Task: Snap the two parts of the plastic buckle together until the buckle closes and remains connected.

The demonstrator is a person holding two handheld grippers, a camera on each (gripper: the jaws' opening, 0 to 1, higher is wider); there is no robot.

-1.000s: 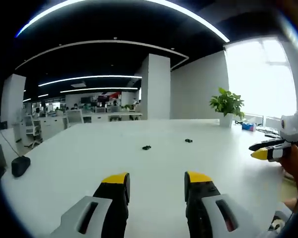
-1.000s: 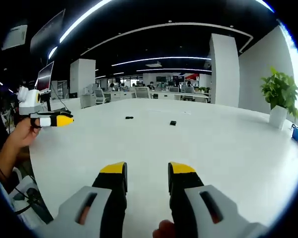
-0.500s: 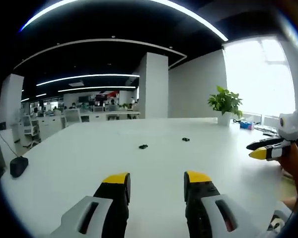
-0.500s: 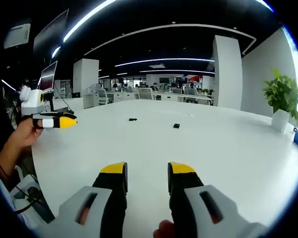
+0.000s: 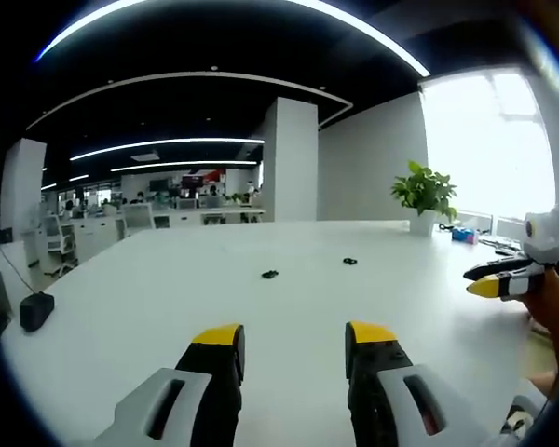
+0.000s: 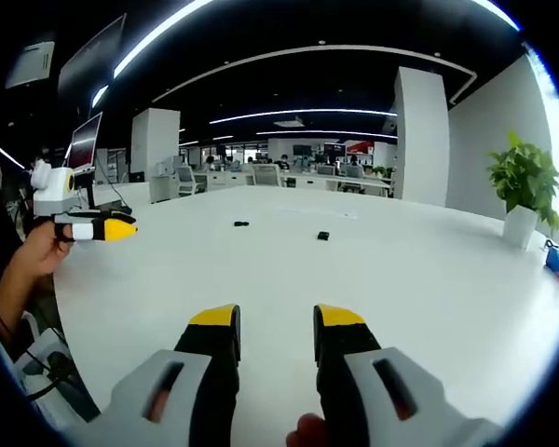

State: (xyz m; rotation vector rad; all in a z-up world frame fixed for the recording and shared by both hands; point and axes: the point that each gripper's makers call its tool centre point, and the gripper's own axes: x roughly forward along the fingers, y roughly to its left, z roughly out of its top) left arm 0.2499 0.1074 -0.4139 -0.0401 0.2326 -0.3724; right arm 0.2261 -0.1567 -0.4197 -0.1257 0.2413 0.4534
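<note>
Left gripper view: my left gripper (image 5: 292, 349) spread, holding nothing, above white table (image 5: 121, 307). Two black buckle parts (image 5: 269, 274) (image 5: 350, 261) lie apart, far across table. My right gripper (image 5: 496, 285) at right edge.

Right gripper view: my right gripper (image 6: 274, 333) spread, unloaded. Buckle parts (image 6: 239, 223) (image 6: 323, 236) separate, distant. Potted plant (image 6: 524, 191) right.

left gripper view: low over white table (image 5: 168, 307), facing far offices | right gripper view: same, from the right | shared: tabletop, potted plant (image 5: 426, 197)

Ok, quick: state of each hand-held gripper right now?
Left hand-held gripper: open, holding nothing.
Right hand-held gripper: open, holding nothing.
</note>
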